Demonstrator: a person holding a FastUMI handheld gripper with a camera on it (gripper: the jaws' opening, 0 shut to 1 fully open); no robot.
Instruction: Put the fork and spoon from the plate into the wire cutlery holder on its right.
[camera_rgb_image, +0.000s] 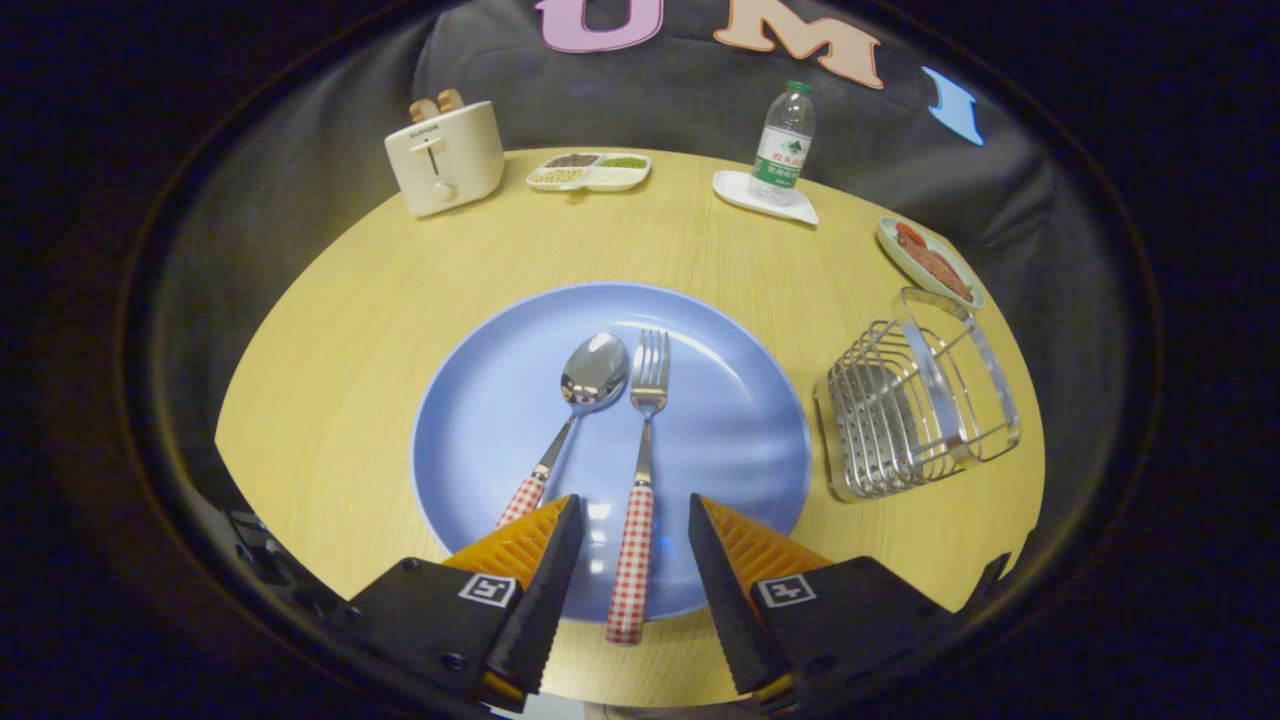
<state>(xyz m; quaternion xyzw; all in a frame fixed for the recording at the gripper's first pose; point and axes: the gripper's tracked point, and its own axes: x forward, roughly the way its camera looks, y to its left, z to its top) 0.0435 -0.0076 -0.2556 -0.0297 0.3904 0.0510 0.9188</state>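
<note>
Evenly and softly lit from overhead. Sharp focus across the table (330, 330). White glare patches on the plate (480, 400) at 6 o'clock, between the parted gripper (634, 520) fingers; bright glints on the spoon (590, 375) bowl. Strong fisheye bending toward the rim, dim beyond.

table (420, 300): round, pale wood grain | wall (300, 150): dark draped cloth | light: soft overhead glare
</note>
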